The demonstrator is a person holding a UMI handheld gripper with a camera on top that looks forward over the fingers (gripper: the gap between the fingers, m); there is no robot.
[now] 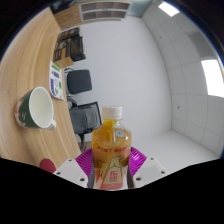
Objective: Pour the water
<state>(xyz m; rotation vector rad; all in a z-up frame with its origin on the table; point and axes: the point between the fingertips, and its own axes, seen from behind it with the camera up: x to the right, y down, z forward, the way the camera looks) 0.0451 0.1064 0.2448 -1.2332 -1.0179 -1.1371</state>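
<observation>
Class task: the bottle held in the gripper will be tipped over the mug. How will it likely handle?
The bottle looks like thin plastic, so it may flex under the pads. Orange liquid fills it high, so it is probably fairly heavy. Its white cap seems on, so nothing should spill toward the mug yet.

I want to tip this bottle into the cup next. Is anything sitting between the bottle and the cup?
Nothing visible does. The gripper holds the clear plastic bottle of orange liquid between its fingers, and the dark green mug with a white inside stands on the light wooden table, with only bare tabletop and open air between them.
</observation>
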